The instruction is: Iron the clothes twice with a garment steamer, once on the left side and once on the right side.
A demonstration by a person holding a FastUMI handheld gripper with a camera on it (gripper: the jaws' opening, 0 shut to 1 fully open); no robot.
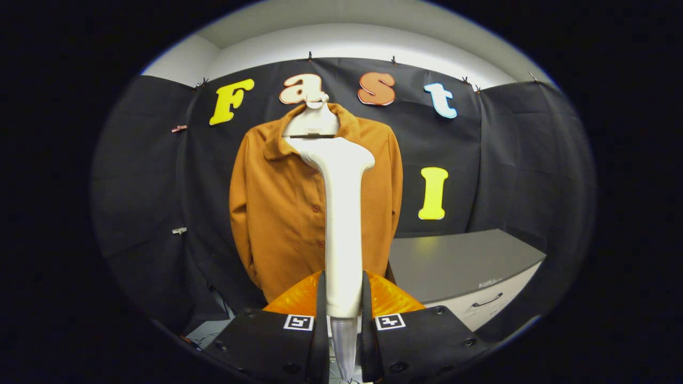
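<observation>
An orange-brown buttoned shirt (277,213) hangs on a white hanger (311,121) against the booth's black wall. A white garment steamer (341,213) stands upright between my fingers, its flat head (337,152) up near the collar and in front of the shirt's middle. My gripper (342,304) is shut on the steamer's handle, both fingers pressing its lower end. A clear hose or cord sleeve (342,346) runs down from the handle's base. Whether the head touches the cloth I cannot tell.
A grey-topped cabinet (459,261) with a drawer handle (486,300) stands to the right of the shirt. An orange translucent part (299,298) sits just behind my fingers. Black cloth walls close in on both sides.
</observation>
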